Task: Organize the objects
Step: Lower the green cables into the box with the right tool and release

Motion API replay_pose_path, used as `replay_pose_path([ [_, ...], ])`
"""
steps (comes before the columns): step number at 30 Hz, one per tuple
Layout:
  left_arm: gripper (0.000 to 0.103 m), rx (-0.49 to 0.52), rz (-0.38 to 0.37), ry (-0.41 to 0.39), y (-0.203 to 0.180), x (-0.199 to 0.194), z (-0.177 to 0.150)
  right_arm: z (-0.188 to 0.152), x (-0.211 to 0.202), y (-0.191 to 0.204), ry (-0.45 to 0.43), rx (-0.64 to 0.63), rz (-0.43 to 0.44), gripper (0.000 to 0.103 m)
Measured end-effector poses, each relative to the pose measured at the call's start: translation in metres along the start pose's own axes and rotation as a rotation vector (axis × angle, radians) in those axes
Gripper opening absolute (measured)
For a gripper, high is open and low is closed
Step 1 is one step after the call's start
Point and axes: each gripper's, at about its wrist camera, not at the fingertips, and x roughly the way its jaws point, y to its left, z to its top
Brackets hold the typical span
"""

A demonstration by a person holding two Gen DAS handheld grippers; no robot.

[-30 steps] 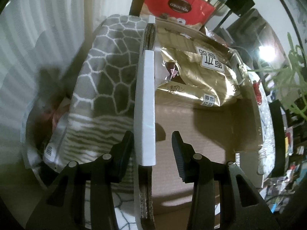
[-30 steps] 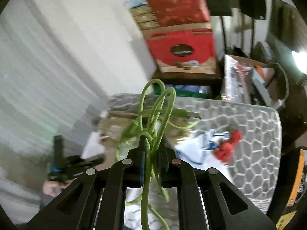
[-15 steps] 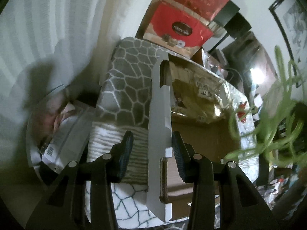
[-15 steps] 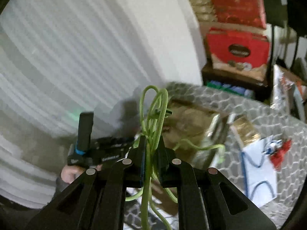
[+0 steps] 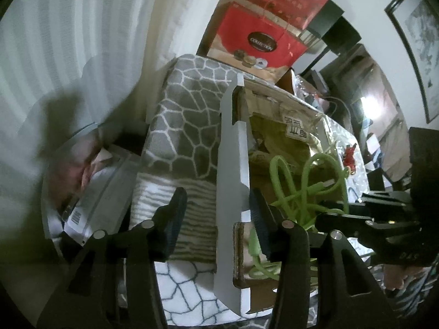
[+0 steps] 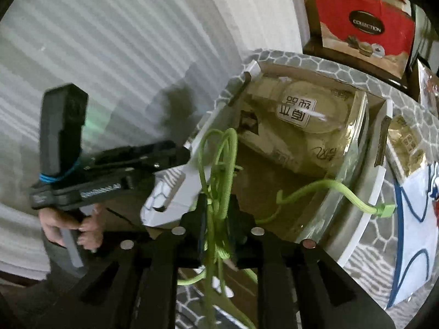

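An open cardboard box (image 6: 274, 186) with white flaps stands on a patterned cloth and holds gold packets (image 6: 301, 115). My left gripper (image 5: 218, 213) straddles the box's white left flap (image 5: 233, 164). Its jaws are opening: the right pad lies against the flap and the left pad stands clear. In the right wrist view the left gripper (image 6: 181, 153) reaches the same flap, a hand on its handle. My right gripper (image 6: 219, 213) hangs over the box's near end. Its jaws are opening with a green braided cable (image 6: 219, 164) running loosely between them. The cable (image 5: 301, 186) droops into the box, one plug end over its right wall.
The grey-and-white cloth (image 5: 192, 109) covers the surface under the box. A red "Collection" carton (image 6: 365, 27) stands behind it. Right of the box lie another gold packet (image 6: 403, 148) and a white-and-blue packet (image 6: 411, 219). A clear bag of papers (image 5: 90, 192) sits low on the left, by a white curtain.
My right gripper came down and leftward with the green cable to the box, and its jaws have parted slightly. The cable now hangs inside the box. The left gripper lifted a little, then held.
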Motion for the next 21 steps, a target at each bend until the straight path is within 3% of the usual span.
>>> replay_pose_path([
  [5, 0.046, 0.007, 0.017, 0.006, -0.002, 0.003, 0.001, 0.010, -0.048, -0.001, -0.108, -0.007, 0.022, 0.057],
  [8, 0.046, 0.027, 0.045, 0.011, -0.006, 0.007, 0.000, 0.014, -0.074, -0.009, -0.159, -0.022, -0.054, 0.057],
  [13, 0.047, 0.052, 0.065, 0.022, -0.013, 0.013, -0.003, 0.011, -0.077, -0.041, -0.149, -0.025, -0.239, 0.057],
  [17, 0.047, 0.052, 0.075, 0.033, -0.013, 0.017, -0.004, 0.001, -0.060, -0.068, -0.089, -0.007, -0.223, 0.050],
  [21, 0.047, 0.054, 0.084, 0.041, -0.013, 0.020, -0.003, -0.007, -0.051, -0.072, -0.061, -0.063, -0.241, 0.049],
])
